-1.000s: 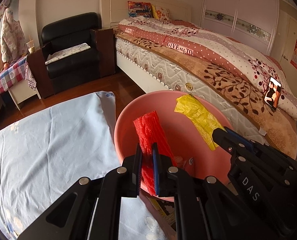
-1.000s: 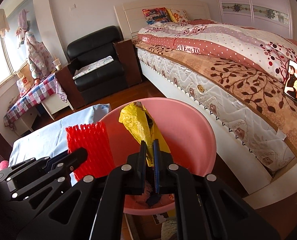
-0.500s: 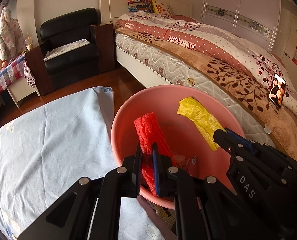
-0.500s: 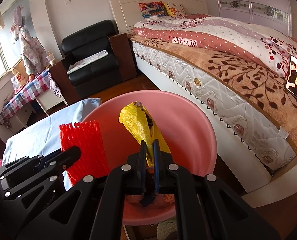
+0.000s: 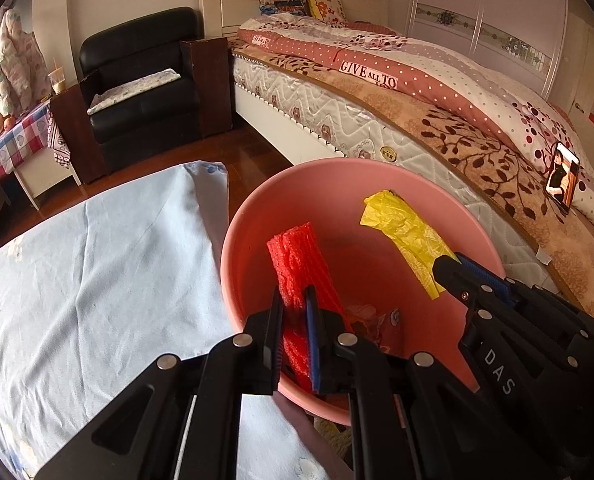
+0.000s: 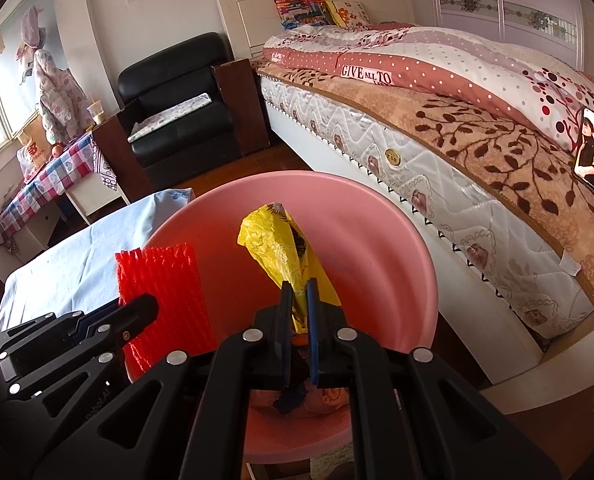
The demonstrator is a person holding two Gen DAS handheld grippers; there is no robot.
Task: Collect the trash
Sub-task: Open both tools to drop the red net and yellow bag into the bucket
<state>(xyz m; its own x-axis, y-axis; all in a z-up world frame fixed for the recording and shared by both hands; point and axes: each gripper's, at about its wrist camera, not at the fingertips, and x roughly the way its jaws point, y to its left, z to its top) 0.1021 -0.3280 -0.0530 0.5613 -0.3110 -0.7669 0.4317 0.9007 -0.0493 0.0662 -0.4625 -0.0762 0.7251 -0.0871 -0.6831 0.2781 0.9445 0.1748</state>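
My left gripper [image 5: 295,304] is shut on a red foam net sleeve [image 5: 297,264] and holds it over a pink basin [image 5: 337,172]. My right gripper [image 6: 300,296] is shut on a crumpled yellow plastic wrapper [image 6: 273,240] over the same basin [image 6: 377,216]. The right gripper with the yellow wrapper [image 5: 409,236] shows at the right of the left wrist view. The left gripper with the red sleeve [image 6: 161,280] shows at the left of the right wrist view. Some wrappers [image 5: 377,320] lie at the basin's bottom.
A table under a light blue cloth [image 5: 89,272] lies left of the basin. A bed [image 5: 417,100] with a phone [image 5: 563,178] on it runs along the right. A black armchair [image 5: 145,84] and a checked side table [image 5: 5,144] stand at the back.
Both grippers have moved a little forward and lower over the basin, still holding the red sleeve and yellow wrapper. The basin now fills more of both views.
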